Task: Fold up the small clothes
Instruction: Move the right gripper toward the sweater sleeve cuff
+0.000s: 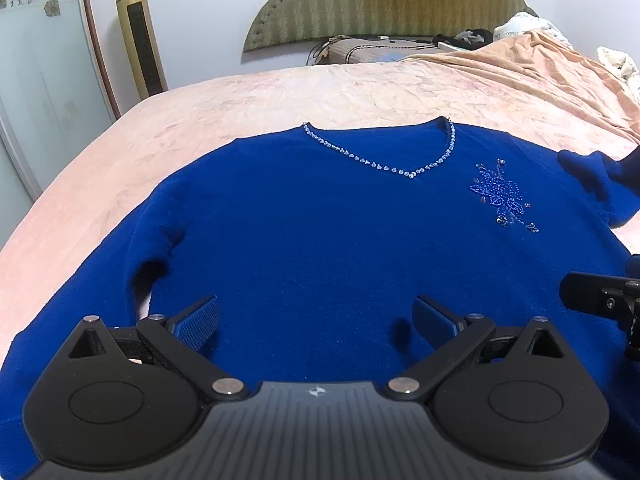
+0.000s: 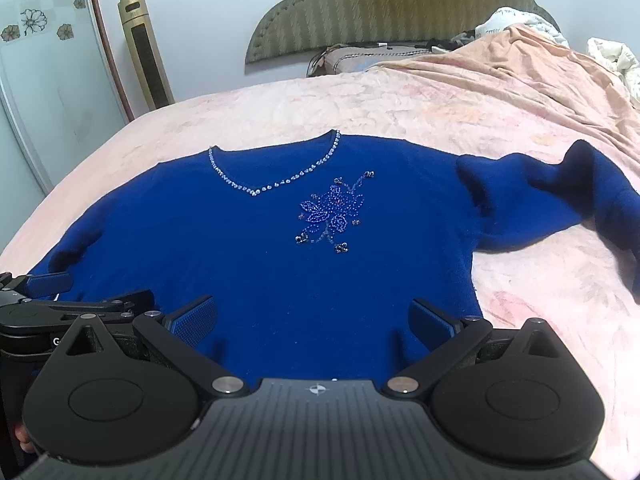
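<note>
A blue sweater [image 1: 304, 240] with a beaded V-neck and a beaded flower [image 1: 502, 196] lies face up on the pink bed, also in the right wrist view [image 2: 260, 264]. My left gripper [image 1: 316, 322] is open and empty over its lower left part. My right gripper [image 2: 314, 322] is open and empty over its lower right part. The sweater's right sleeve [image 2: 560, 196] lies bunched and folded back on the bed. The left gripper also shows at the left edge of the right wrist view [image 2: 52, 292]. Part of the right gripper shows at the right edge of the left wrist view [image 1: 600, 300].
The pink bedspread [image 1: 320, 96] covers the bed. An olive headboard [image 1: 380, 0], a pillow [image 1: 360, 50] and rumpled bedding [image 2: 520, 60] are at the far end. A gold tower fan [image 1: 138, 32] stands by the wall, next to a glass door [image 1: 36, 80].
</note>
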Available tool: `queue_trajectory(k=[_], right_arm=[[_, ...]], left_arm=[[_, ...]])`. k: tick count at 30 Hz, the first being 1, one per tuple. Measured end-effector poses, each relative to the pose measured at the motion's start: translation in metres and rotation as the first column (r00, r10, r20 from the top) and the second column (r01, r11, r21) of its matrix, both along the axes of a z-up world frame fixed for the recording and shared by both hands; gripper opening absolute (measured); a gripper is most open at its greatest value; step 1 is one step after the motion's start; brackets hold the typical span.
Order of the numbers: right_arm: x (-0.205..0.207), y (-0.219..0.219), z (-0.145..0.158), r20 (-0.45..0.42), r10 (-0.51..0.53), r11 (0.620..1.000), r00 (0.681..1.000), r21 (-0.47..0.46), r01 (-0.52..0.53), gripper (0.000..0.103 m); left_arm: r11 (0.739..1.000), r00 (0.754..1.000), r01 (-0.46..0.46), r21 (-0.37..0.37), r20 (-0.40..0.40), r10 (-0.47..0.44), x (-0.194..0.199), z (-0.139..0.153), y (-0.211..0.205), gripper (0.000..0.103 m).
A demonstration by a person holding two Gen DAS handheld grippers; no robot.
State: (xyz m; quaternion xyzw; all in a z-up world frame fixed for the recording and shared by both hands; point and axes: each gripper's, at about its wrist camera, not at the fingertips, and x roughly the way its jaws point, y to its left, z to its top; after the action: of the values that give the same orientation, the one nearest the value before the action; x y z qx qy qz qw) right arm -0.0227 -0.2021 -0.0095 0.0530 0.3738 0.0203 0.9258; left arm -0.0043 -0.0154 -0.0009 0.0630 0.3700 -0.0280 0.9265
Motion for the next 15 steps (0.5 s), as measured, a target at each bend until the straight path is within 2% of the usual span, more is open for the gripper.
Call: queue_trajectory(k=[15], right_arm=[[0.0008,-0.0045,-0.0032,-0.002,-0.013,1.000,1.000,0.019,0.013,0.103]], left_arm=[[1.000,1.000,0.009,0.001,-0.014,-0.009,0.0001,-0.0032,-0.0056,0.103]])
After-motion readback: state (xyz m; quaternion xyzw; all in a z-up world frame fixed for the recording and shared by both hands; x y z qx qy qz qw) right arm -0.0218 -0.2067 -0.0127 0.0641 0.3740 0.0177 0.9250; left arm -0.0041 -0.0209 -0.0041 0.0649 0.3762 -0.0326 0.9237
